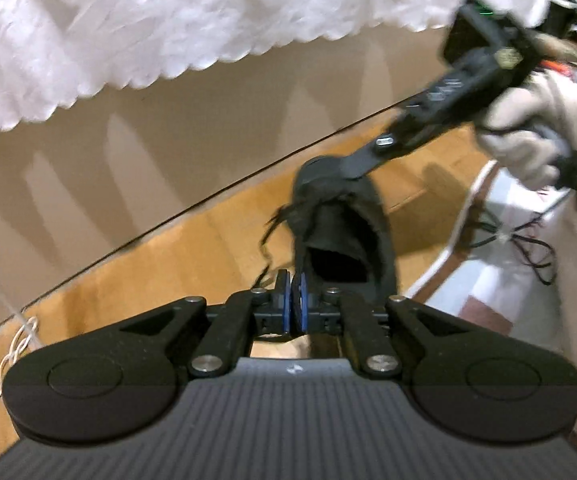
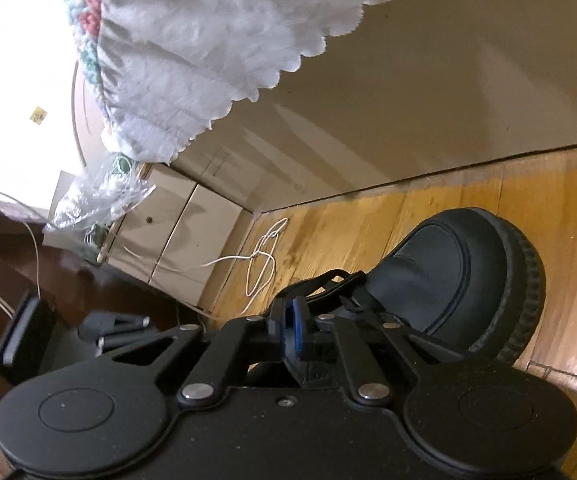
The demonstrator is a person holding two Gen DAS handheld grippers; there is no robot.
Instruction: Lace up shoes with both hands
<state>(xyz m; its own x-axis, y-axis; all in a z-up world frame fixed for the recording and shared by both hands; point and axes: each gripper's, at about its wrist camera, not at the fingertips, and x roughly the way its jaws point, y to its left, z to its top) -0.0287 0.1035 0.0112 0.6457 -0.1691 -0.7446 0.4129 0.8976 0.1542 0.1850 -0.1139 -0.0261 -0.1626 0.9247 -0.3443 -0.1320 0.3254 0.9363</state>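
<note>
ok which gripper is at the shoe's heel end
The left gripper, behind the opening of the shoe; the right gripper is over the laces, facing the toe.

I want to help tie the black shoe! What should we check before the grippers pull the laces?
1. Left gripper closed at the shoe heel opening: ok, its blue pads meet; whether a lace is pinched, cannot tell.
2. Right gripper closed by the laces: ok; what it grips, cannot tell.
3. Shoe resting on the wooden floor: ok.
4. Lace ends free, not knotted: cannot tell, the picture is blurred.
5. White cord on the floor clear of the shoe: ok, it lies apart.
6. Gloved hand holding the right gripper firmly: ok.
</note>
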